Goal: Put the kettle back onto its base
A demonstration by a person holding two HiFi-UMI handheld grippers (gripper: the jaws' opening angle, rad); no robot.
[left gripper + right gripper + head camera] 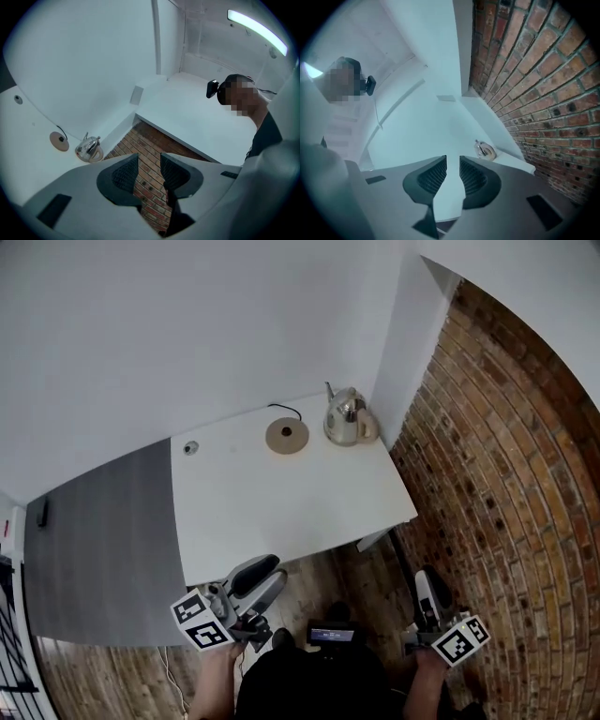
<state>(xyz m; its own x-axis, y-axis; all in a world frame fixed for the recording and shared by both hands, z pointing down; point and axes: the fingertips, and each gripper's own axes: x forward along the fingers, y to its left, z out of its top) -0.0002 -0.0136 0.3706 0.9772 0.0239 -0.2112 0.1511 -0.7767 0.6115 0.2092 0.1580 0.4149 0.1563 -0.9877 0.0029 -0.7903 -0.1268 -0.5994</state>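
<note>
A shiny metal kettle [345, 418] with a cream handle stands at the far right corner of the white table [281, 512], beside the wall. Its round tan base [287, 435] lies just left of it, apart from it, with a black cord running back. Both grippers hang off the table's near edge, far from the kettle. My left gripper [270, 579] is open with nothing between its jaws; its view shows the kettle [89, 148] and the base [59, 140] far off to the left. My right gripper [424, 582] stands open by a narrow gap, empty, with the kettle [485, 150] small ahead.
A red brick wall [506, 474] runs along the table's right side, and a white wall [187, 324] stands behind it. A small round grommet [190, 447] sits in the table's far left. A grey floor panel [103, 540] lies left of the table, with wooden flooring below me.
</note>
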